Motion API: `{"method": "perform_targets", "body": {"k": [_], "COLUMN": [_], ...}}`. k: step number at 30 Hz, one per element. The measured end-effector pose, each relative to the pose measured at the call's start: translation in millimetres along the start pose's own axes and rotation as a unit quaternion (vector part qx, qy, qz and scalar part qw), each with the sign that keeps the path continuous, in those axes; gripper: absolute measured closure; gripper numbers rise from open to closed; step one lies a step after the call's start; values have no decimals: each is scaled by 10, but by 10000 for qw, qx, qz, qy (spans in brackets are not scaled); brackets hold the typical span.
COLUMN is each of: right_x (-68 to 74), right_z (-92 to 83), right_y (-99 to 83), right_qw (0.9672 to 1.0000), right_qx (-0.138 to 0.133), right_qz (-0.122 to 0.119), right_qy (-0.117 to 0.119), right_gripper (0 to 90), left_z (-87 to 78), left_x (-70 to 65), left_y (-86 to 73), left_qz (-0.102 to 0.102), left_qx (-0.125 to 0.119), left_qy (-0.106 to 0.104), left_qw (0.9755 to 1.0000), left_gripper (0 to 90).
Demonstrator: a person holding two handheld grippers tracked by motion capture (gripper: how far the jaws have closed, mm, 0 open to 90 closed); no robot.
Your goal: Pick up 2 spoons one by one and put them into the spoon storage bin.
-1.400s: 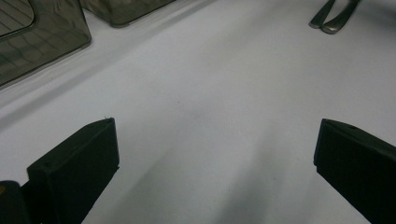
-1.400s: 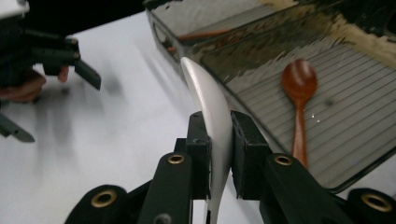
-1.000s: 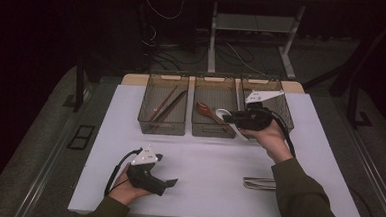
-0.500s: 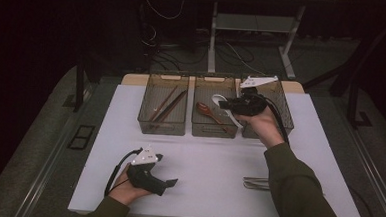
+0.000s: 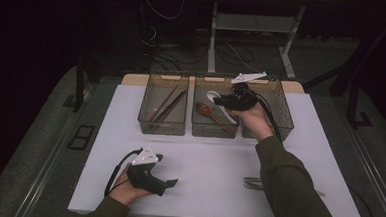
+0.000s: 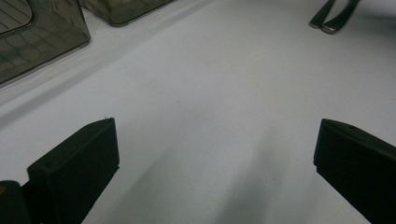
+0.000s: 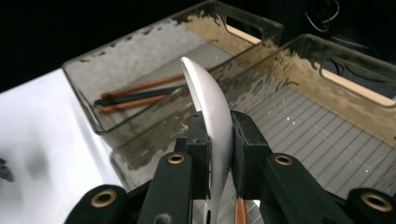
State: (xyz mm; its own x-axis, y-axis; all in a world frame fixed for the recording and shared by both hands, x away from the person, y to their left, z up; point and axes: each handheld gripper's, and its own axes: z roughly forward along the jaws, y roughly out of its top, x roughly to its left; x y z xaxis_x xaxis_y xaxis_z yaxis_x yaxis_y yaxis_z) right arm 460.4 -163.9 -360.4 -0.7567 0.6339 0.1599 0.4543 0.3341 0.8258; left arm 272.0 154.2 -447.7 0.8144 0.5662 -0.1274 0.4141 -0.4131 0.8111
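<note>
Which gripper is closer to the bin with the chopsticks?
The right. The right gripper holds a white spoon over the middle bin, right beside the chopstick bin. The left gripper rests far off near the table's front edge.

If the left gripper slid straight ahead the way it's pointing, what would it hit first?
Probably the metal cutlery lying on the white table. The left gripper has open jaws with bare tabletop ahead, and the clear bins sit off to one side. Depth is hard to judge.
</note>
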Motion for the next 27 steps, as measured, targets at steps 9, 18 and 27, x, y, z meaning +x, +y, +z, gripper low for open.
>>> {"method": "perform_targets", "body": {"k": [9,18,27], "right_x": [-45,-54,-43], "right_z": [203,245,77], "right_y": [-103,-135,-87], "right_qw": [9989,9981,9991], "right_qx": [459,583,379], "right_qz": [16,101,186], "right_qy": [-112,-160,-46], "right_gripper": [782,578,478], "left_z": [3,3,4], "left_x": [-1,-2,-5], "left_y": [2,0,1], "left_qz": [31,33,46], "left_qx": [9,25,59], "left_qy": [-14,-34,-28], "left_qw": [10000,10000,10000], "left_gripper": [0,0,0]}}
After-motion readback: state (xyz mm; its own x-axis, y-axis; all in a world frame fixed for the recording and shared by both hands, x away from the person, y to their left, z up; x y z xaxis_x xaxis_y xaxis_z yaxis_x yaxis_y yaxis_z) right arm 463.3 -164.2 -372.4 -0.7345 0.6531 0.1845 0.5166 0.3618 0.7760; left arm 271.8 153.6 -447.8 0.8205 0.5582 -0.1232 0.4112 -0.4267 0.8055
